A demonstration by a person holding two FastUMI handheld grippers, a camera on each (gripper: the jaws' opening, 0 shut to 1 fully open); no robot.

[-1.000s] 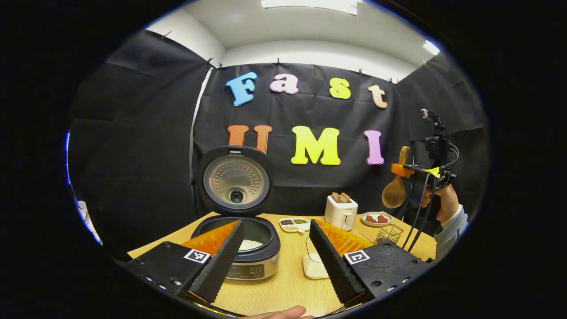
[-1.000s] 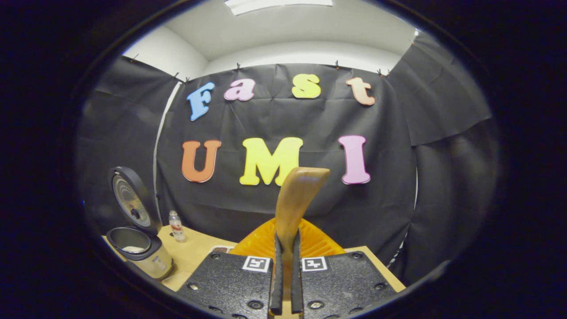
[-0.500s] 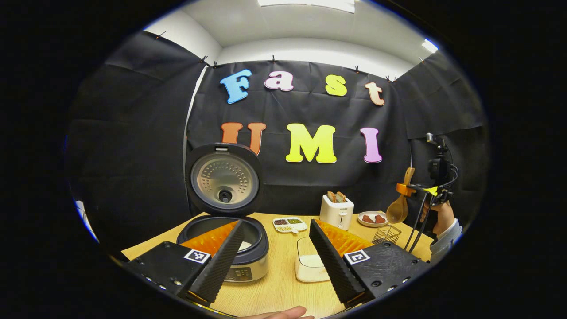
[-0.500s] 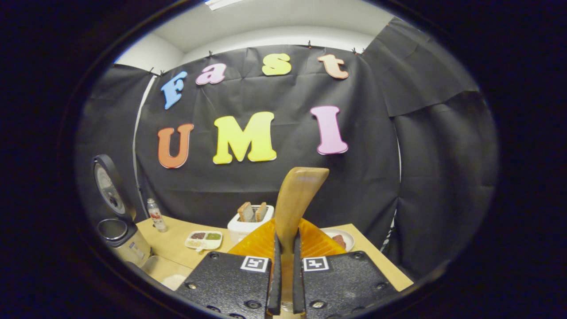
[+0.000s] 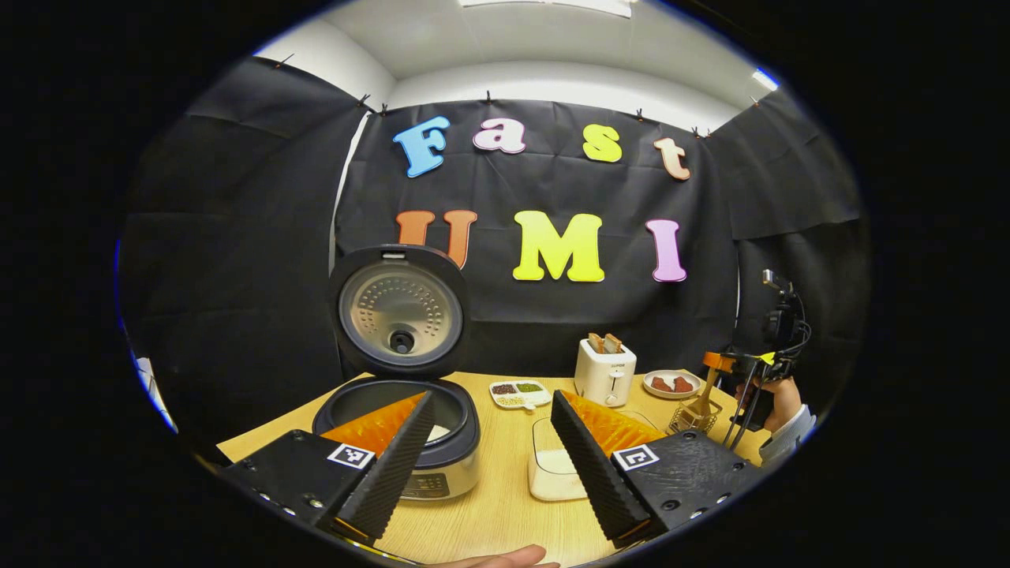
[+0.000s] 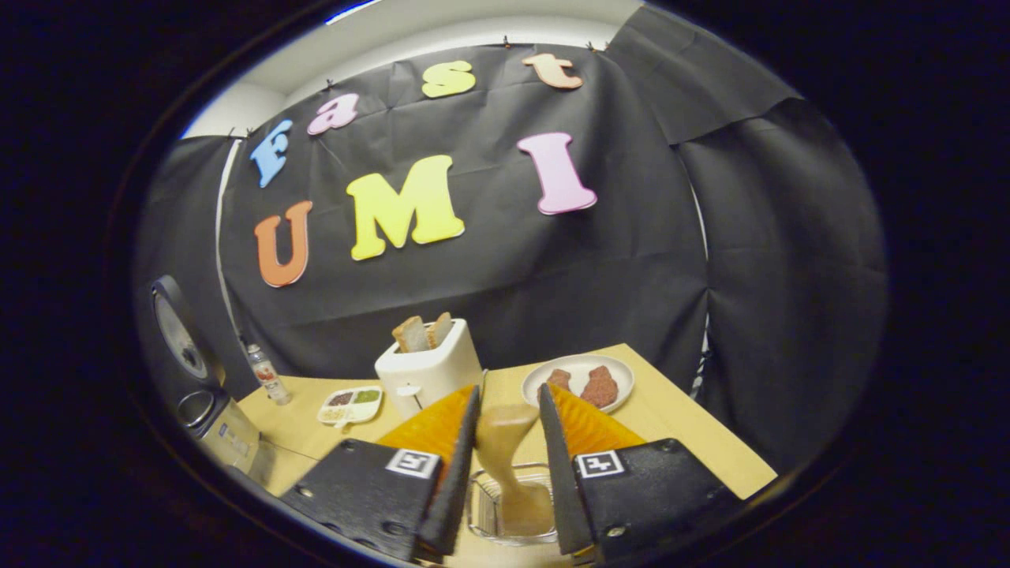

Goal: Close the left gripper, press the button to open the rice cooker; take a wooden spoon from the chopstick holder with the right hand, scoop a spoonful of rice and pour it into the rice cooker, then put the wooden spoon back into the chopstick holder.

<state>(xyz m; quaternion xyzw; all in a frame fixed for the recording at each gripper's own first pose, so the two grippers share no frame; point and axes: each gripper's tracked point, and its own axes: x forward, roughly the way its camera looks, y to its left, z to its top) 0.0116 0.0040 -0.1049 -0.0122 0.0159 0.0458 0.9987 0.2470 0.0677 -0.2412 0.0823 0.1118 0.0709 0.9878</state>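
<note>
Now we see the right gripper spread, its fingers on either side of the spoon, which stands in the wire holder near the table's right edge. The left gripper hangs spread near the front edge, before the open cooker and a tub of rice. Lettering on the toaster is too small to read.

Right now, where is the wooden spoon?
In the right gripper view, the wooden spoon stands in the wire chopstick holder, between the right gripper's opened fingers, in front of the toaster and plate.
</note>
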